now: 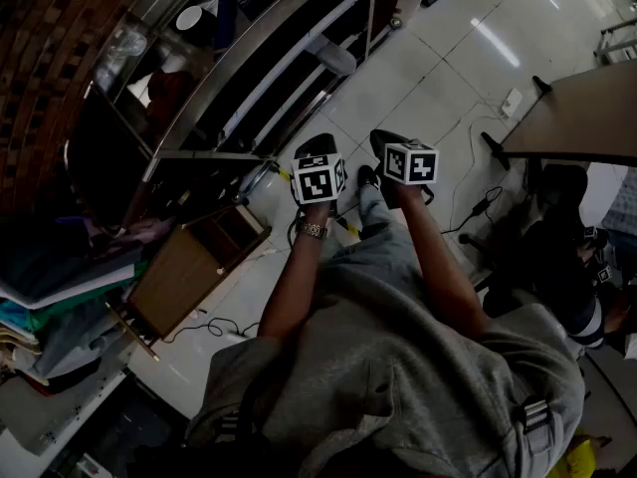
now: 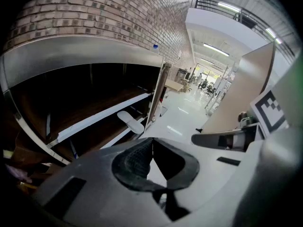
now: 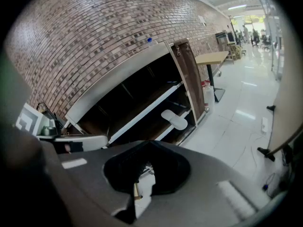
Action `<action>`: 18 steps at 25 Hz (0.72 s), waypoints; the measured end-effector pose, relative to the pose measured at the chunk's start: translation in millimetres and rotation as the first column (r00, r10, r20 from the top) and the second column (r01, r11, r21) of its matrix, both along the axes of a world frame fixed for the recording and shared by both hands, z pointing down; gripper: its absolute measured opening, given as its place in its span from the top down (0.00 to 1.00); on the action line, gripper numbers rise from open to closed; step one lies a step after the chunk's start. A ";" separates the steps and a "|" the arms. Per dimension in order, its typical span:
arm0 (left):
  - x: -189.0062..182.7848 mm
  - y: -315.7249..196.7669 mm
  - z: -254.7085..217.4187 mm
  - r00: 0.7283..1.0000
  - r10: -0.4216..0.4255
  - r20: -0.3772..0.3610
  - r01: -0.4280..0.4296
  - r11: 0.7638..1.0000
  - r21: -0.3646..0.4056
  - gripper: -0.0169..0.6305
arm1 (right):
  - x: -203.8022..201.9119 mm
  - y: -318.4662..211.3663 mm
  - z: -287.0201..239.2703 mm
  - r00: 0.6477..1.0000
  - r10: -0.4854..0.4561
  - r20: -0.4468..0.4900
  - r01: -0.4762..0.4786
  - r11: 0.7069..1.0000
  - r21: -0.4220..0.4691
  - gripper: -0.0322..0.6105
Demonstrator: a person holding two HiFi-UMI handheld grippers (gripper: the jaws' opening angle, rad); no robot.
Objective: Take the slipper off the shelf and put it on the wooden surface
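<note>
A white slipper point(image 1: 334, 57) lies on a lower board of the metal shelf point(image 1: 261, 43), its sole toward me; it also shows as the slipper point(image 2: 130, 122) and the slipper point(image 3: 174, 119) in the two gripper views. Both grippers hang side by side in the air in front of the shelf, well short of the slipper. My left gripper point(image 1: 317, 148) is shut with its tips meeting point(image 2: 151, 143) and nothing between them. My right gripper point(image 1: 384, 140) is shut and empty too point(image 3: 149, 145). A brown wooden surface point(image 1: 187, 269) lies low at the left, by my left arm.
A brick wall point(image 3: 94, 37) backs the shelf. Folded cloths point(image 1: 50, 297) are stacked at the far left. A table point(image 1: 582, 116) stands at the right with cables point(image 1: 478, 207) on the tiled floor. A tall brown panel point(image 2: 236, 98) stands across the aisle.
</note>
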State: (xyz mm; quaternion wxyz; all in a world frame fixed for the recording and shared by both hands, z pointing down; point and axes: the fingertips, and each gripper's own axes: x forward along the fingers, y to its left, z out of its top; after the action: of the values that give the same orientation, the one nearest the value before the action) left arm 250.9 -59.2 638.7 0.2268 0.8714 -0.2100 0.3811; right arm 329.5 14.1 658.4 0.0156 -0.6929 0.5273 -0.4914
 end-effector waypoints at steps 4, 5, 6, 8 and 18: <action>53.7 -15.2 1.2 0.999 -0.034 -0.016 0.034 0.999 0.015 0.97 | 59.1 -31.7 25.4 0.996 -0.085 0.002 0.085 0.996 -0.038 0.95; 59.4 -18.0 4.9 0.999 -0.035 -0.004 0.035 0.999 0.012 0.97 | 66.2 -37.6 31.2 0.995 -0.098 0.000 0.098 0.994 -0.057 0.95; 63.1 -21.2 9.8 0.999 -0.037 0.008 0.037 0.999 0.004 0.97 | 70.3 -44.2 35.2 0.994 -0.109 -0.003 0.108 0.992 -0.068 0.95; 70.7 -32.1 20.8 0.999 -0.041 0.023 0.042 0.999 -0.015 0.97 | 74.0 -62.2 39.5 0.992 -0.126 -0.002 0.126 0.990 -0.068 0.95; 106.7 -70.5 62.3 1.000 -0.022 0.008 0.023 0.997 -0.078 0.97 | 131.0 -140.6 137.3 0.991 0.052 0.125 -0.056 0.998 0.029 0.84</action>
State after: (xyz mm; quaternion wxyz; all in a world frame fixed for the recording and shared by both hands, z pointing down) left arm 357.7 -129.6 701.0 0.2642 0.8582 -0.2055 0.3893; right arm 460.5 -126.5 795.7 0.0729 -0.6746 0.5144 -0.5244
